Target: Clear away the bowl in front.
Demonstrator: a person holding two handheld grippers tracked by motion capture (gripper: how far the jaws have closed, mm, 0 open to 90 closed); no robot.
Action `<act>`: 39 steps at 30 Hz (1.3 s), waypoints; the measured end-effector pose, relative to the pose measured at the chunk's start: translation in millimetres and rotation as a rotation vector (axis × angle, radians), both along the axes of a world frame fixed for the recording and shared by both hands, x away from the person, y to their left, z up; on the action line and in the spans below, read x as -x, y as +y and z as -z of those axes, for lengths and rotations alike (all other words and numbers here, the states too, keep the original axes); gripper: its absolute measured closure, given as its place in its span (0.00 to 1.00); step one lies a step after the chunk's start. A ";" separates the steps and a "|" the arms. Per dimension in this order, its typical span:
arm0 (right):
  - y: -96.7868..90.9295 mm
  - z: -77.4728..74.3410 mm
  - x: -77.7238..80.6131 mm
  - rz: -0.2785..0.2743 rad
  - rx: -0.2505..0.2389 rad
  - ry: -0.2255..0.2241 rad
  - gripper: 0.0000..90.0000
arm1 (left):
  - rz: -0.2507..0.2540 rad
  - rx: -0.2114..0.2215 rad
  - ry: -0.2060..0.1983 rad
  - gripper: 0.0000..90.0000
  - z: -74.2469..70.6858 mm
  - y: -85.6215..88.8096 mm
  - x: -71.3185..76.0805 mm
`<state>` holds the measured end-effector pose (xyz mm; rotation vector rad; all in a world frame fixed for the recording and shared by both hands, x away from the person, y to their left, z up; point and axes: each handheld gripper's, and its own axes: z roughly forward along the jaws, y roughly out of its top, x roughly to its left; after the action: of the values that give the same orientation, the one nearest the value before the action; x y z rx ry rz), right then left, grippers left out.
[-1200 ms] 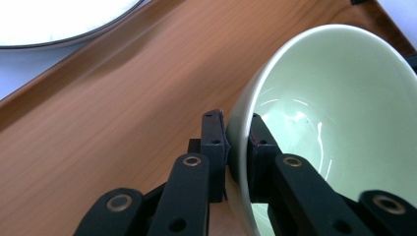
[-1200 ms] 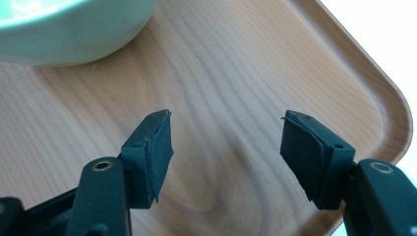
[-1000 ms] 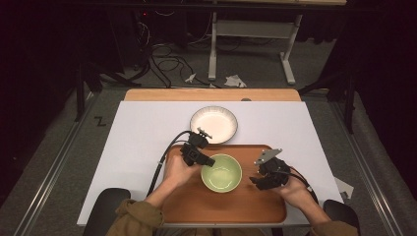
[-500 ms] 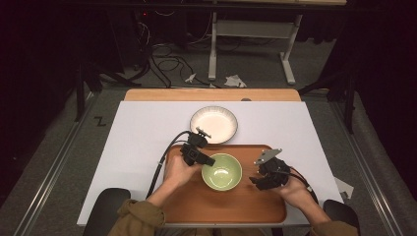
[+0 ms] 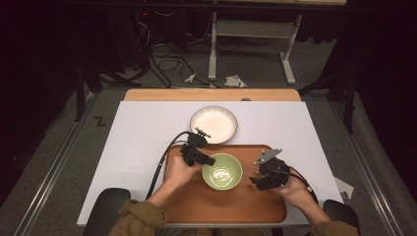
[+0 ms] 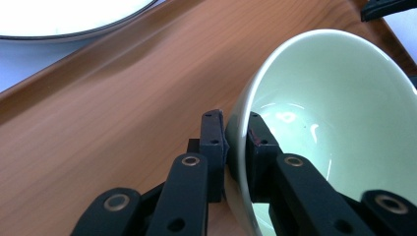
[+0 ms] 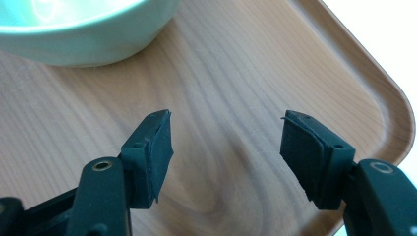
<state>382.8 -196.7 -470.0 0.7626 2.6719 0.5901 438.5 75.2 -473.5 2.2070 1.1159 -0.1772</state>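
The work surface is a table covered with a white sheet (image 5: 142, 142), standing on grey carpet in a dim room.

Nearest the person, a wooden tray (image 5: 231, 204) lies flat on the sheet. The green bowl (image 5: 222, 171) stands upright on the tray, left of its centre.

Left gripper (image 5: 202, 159): the jaws pinch the bowl's near-left rim, one pad outside the wall and one inside. The left gripper view confirms this: the wall (image 6: 236, 147) sits between the two black pads. The jaws have just been opening slightly, yet the rim remains between them and the pads look in contact.

Right gripper (image 5: 257, 181): the jaws stand apart and hold nothing, hovering over bare tray wood to the right of the bowl.

Handling assessment:
- The bowl appears to be glazed ceramic: rigid, moderately heavy, breakable if dropped.
- The glossy glaze is likely slippery under rubber pads.
- A single rim pinch puts the load off-centre, so the bowl would tend to tilt when lifted.
- Recommended hold: well down over the rim, pads square to the wall; a second pinch on the opposite rim would steady it.

Beyond the tray, a white plate (image 5: 213, 124) rests on the sheet, near the left gripper's rear. Farther off, cables (image 5: 167, 64) and a metal stand (image 5: 251, 46) occupy the floor.
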 end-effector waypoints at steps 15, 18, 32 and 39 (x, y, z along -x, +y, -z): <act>0.2 0.1 0.0 0.000 0.002 0.001 0.41 | 0.013 -0.018 -0.018 0.70 -5.8 -1.6 7.3; 0.4 0.2 0.3 0.002 -0.001 0.002 0.41 | 0.016 -0.008 -0.028 0.64 -7.4 -1.2 8.5; -0.5 -0.3 -0.1 0.004 -0.002 0.000 0.41 | 0.001 0.014 -0.088 0.58 -23.3 9.7 16.8; 0.0 -0.1 0.1 0.003 0.001 0.002 0.41 | -0.011 -0.015 -0.121 0.57 -28.4 14.6 20.8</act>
<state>382.6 -196.7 -469.9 0.7667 2.6723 0.5880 417.7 89.8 -445.1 2.1931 1.0658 -0.0304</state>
